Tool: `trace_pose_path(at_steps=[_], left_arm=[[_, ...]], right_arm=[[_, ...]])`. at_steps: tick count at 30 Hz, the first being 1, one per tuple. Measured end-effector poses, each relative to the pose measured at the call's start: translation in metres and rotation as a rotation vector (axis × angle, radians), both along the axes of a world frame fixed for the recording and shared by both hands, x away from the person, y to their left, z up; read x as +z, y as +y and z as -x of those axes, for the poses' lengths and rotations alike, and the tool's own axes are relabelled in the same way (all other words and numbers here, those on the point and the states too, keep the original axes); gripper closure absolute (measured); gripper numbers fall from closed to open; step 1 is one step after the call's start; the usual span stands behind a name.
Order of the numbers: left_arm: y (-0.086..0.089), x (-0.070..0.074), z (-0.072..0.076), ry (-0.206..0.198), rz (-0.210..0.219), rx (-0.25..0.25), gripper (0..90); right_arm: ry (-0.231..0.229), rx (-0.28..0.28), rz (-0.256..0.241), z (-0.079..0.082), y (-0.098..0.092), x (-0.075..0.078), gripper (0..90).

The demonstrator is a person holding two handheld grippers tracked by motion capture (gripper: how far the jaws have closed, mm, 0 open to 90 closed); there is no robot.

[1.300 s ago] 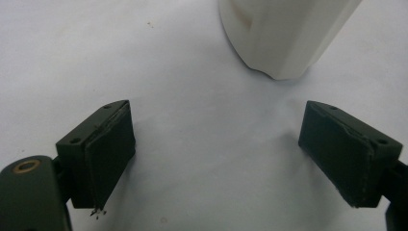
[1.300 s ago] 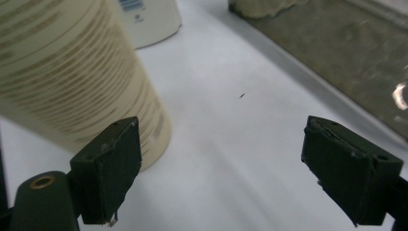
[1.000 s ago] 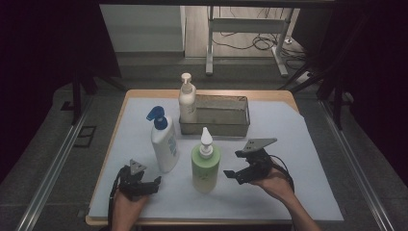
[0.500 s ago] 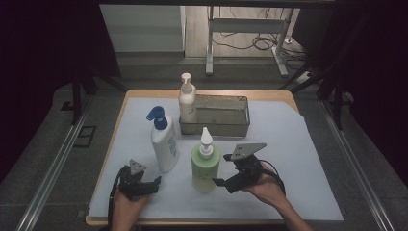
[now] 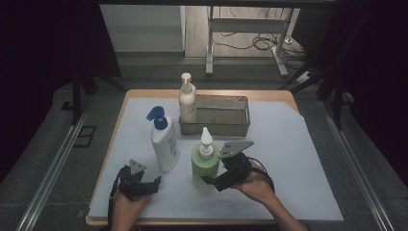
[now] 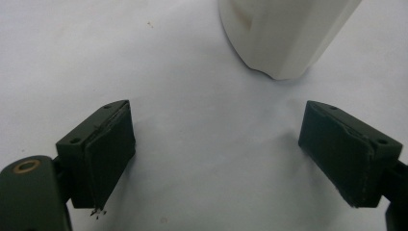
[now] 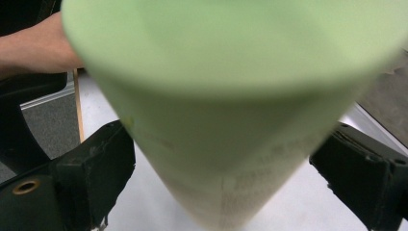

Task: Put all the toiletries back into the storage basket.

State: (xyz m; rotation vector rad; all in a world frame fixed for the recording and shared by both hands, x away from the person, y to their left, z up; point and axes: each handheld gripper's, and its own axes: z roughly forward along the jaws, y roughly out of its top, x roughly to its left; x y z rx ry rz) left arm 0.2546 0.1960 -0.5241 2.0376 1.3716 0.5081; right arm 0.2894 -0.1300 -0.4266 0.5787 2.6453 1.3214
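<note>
Straddling green bottle [image 7: 231, 120] with my right tool [image 5: 216, 180], jaws spread, not yet clamped | bottle upright, front-centre tabletop [image 5: 298, 144], long axis vertical | left tool [image 6: 226, 159] open, idle (white bottle [image 6: 284, 33] ahead) | right nearer.

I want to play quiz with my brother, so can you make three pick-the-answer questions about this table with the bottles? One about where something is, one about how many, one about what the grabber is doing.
1. Where does the bottle with the blue pump stand?
A. inside the grey box
B. on the white sheet, left of the green bottle
C. on the floor

2. How many bottles are on the table?
A. three
B. one
C. five

3. What are the right gripper's jaws doing?
A. clamped flat together
B. holding a spoon
C. open on either side of the green bottle

Answers:
1 B: the blue-pump bottle stands beside the green bottle.
2 A: those two plus the cream bottle by the grey box.
3 C: the right gripper shows gaps between jaws and bottle.
</note>
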Motion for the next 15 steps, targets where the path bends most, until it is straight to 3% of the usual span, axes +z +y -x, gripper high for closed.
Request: trace_pose_path(at_steps=[5,15], left_arm=[[0.000,0.000,0.000,0.000,0.000,0.000,12.1],[0.000,0.000,0.000,0.000,0.000,0.000,12.1]], right_arm=[[-0.026,-0.005,0.023,0.000,0.008,-0.001,9.3],[-0.044,-0.015,0.023,-0.003,0.018,-0.006,10.9]])
